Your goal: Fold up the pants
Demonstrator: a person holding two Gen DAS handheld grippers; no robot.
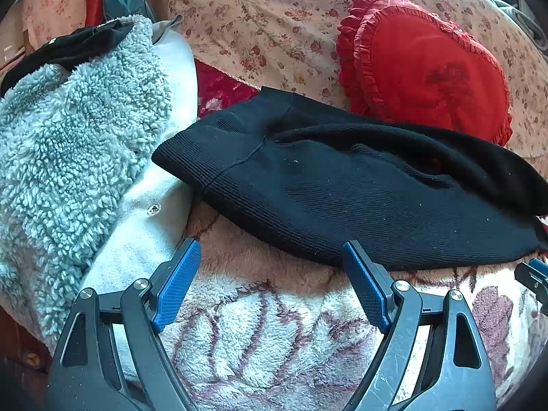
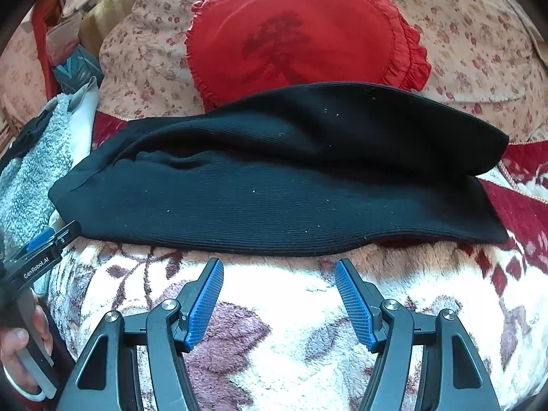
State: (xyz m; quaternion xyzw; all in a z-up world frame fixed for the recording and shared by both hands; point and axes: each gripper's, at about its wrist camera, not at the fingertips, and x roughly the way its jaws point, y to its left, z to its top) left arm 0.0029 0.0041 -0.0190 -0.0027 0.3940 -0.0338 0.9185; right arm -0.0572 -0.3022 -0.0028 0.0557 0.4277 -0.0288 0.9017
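Note:
Black ribbed pants (image 1: 342, 188) lie folded into a long band across a fluffy patterned blanket (image 1: 260, 325); they also show in the right wrist view (image 2: 274, 185). My left gripper (image 1: 270, 260) is open and empty, just in front of the pants' near edge towards their left end. My right gripper (image 2: 279, 274) is open and empty, just in front of the near edge at the middle. The left gripper shows at the left edge of the right wrist view (image 2: 51, 236).
A red heart-shaped cushion (image 2: 294, 37) lies behind the pants on a floral cover (image 1: 260, 17). A grey fleece garment (image 1: 75, 130) with white lining is piled at the left. The blanket (image 2: 291, 342) spreads under both grippers.

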